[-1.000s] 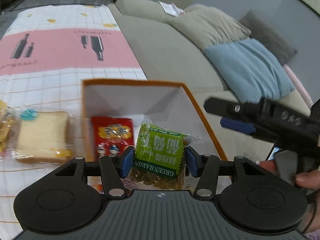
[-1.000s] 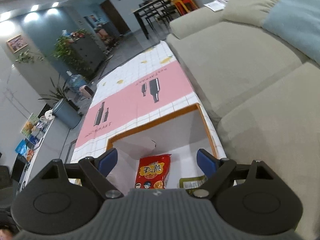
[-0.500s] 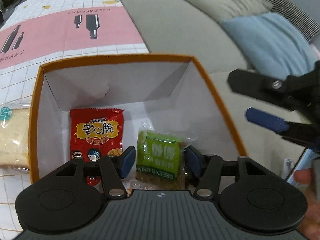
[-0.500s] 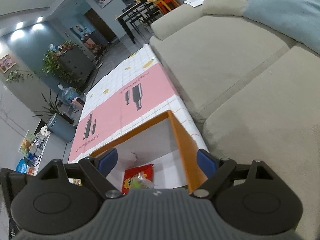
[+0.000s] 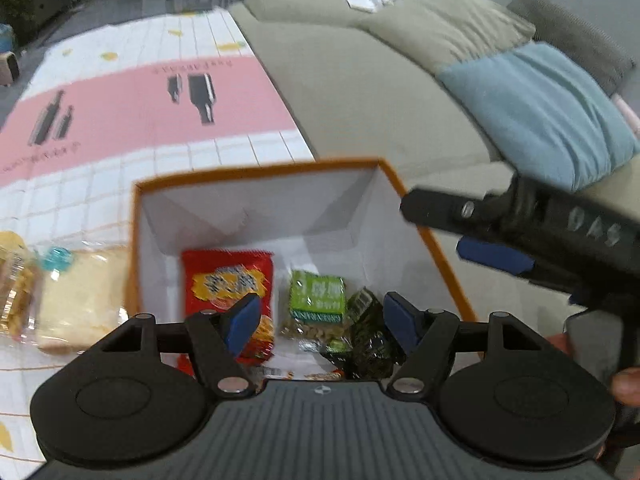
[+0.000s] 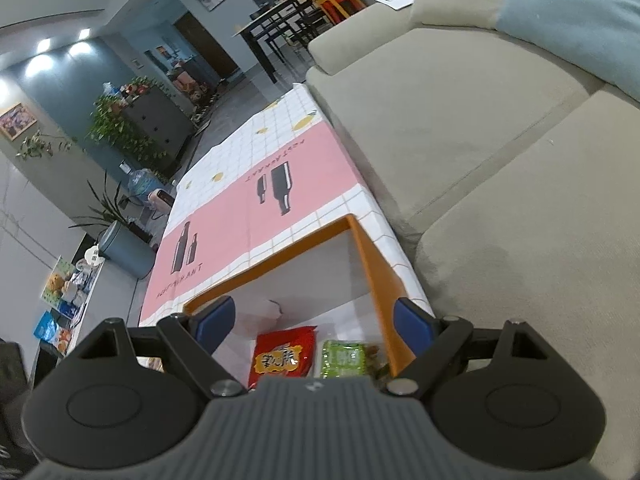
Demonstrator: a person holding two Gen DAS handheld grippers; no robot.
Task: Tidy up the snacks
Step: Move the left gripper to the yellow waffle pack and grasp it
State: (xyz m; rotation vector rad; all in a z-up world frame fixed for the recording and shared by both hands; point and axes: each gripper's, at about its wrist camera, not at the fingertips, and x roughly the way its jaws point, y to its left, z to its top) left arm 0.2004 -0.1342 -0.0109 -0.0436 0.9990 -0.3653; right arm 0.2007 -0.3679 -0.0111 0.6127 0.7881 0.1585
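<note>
An orange-rimmed white box [image 5: 256, 172] stands on the table; it also shows in the right wrist view [image 6: 372, 264]. Inside lie a red snack bag [image 5: 228, 280], a green raisin pack [image 5: 318, 294] and a dark green packet [image 5: 368, 332]. The red bag [image 6: 284, 356] and the green pack [image 6: 344, 358] also show in the right wrist view. My left gripper [image 5: 320, 322] is open and empty above the box's near side. My right gripper [image 6: 312, 320] is open and empty over the box; it shows from the side in the left wrist view [image 5: 492, 240].
A wrapped slice of bread [image 5: 80, 296] and a yellow snack pack [image 5: 16, 280] lie on the checked tablecloth [image 5: 140, 112] left of the box. A beige sofa [image 5: 380, 92] with a blue cushion [image 5: 536, 108] runs along the table's right side.
My left gripper opened and let go of the green raisin pack, which now lies in the box. The left gripper pulled back and up. The right gripper swung back over the box.
</note>
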